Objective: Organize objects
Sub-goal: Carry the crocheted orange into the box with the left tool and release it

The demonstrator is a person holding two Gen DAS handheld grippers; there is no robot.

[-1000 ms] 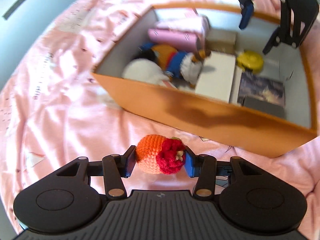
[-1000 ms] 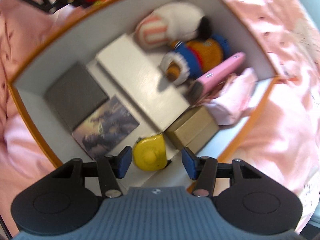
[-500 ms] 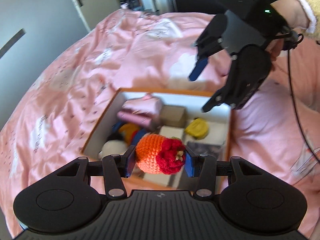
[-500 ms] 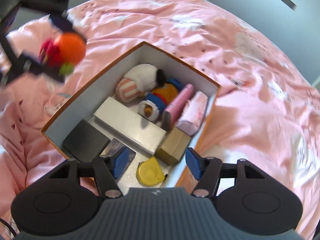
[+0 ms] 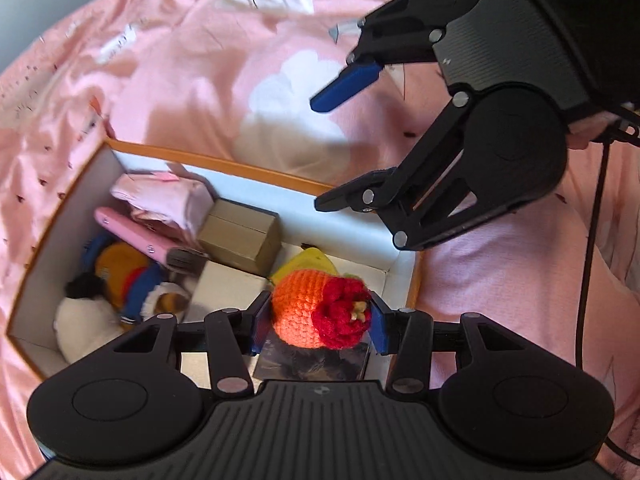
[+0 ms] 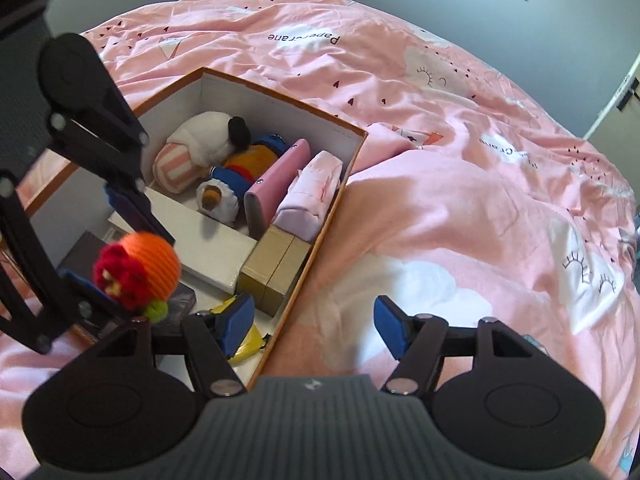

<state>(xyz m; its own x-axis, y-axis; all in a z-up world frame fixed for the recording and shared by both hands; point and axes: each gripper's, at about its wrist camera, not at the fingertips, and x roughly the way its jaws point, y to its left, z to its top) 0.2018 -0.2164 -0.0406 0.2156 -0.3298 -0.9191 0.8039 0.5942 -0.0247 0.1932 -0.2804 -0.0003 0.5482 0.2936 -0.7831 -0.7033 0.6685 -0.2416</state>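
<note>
My left gripper [image 5: 316, 326] is shut on an orange crocheted toy with a red flower [image 5: 320, 314] and holds it above the right end of the orange-rimmed box [image 5: 256, 170]. The toy also shows in the right wrist view [image 6: 138, 270], above the box [image 6: 280, 94]. My right gripper [image 6: 314, 322] is open and empty, above the box's near edge and the pink bedspread; it shows in the left wrist view [image 5: 324, 154] beyond the box.
The box holds a white plush [image 6: 200, 146], an orange and blue plush [image 6: 248, 164], a pink case [image 6: 276, 182], a pink pouch [image 6: 312, 196], a tan box [image 6: 274, 268], a white box [image 6: 208, 240], a yellow item [image 5: 308, 262] and a dark picture card [image 5: 312, 362]. The pink bedspread [image 6: 460, 184] surrounds it.
My left gripper has carried the crocheted toy from outside the box front up and over the box's right end. My right gripper has pulled back out of the box and opened wider.
</note>
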